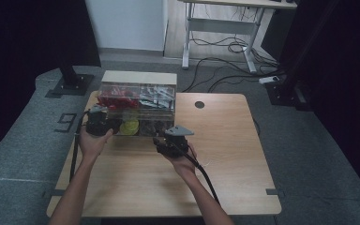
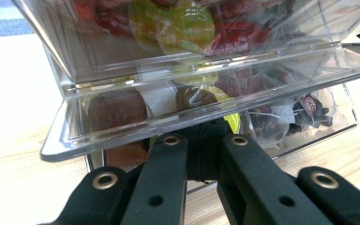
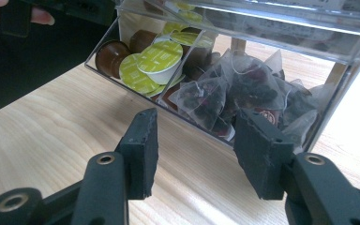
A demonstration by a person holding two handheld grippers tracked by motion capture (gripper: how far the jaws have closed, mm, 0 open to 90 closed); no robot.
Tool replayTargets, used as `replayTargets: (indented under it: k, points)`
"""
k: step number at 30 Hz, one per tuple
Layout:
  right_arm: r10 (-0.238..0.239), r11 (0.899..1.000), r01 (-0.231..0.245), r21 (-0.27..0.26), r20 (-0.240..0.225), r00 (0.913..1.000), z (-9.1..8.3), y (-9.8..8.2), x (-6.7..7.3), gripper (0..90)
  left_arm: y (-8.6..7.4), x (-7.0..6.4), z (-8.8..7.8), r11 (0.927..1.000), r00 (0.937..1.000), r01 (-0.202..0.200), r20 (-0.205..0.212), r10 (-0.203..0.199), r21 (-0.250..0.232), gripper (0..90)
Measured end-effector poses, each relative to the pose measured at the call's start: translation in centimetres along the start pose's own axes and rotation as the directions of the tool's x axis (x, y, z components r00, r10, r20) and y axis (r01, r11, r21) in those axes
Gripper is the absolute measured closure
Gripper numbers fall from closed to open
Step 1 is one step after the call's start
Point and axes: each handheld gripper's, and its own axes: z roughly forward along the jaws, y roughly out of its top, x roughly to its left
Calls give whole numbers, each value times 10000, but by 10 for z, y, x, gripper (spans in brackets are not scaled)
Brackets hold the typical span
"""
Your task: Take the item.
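Observation:
A clear plastic organizer box (image 1: pixel 138 101) stands at the table's far left, with a pale lid on top. Its lower front flap (image 2: pixel 122 126) is tipped up. My left gripper (image 2: pixel 201 138) is shut, and its fingertips sit under the flap's front edge, at the box's left end (image 1: pixel 110 124). Whether they pinch the flap I cannot tell. Behind the raised flap lie green-lidded capsules (image 3: pixel 159 56), brown capsules (image 3: pixel 110 54) and pyramid tea bags (image 3: pixel 243 89). My right gripper (image 3: pixel 194 136) is open just in front of the tea bags, with nothing between its jaws, near the box's lower right (image 1: pixel 159 139).
The wooden table (image 1: pixel 225 154) has bare room to the right of the box and in front of it, and a round cable hole (image 1: pixel 199 104). The upper compartments hold red packets (image 1: pixel 118 98). A white desk frame (image 1: pixel 220 28) and floor cables (image 1: pixel 229 47) lie beyond.

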Motion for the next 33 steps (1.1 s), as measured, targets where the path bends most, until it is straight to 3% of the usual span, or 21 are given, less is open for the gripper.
replayTargets:
  k: [33]
  points:
    - [60,9996,-44,-280,575,9983,41,-10,4,530,3,2,2,10000,10000,-6,43,6,43,900]
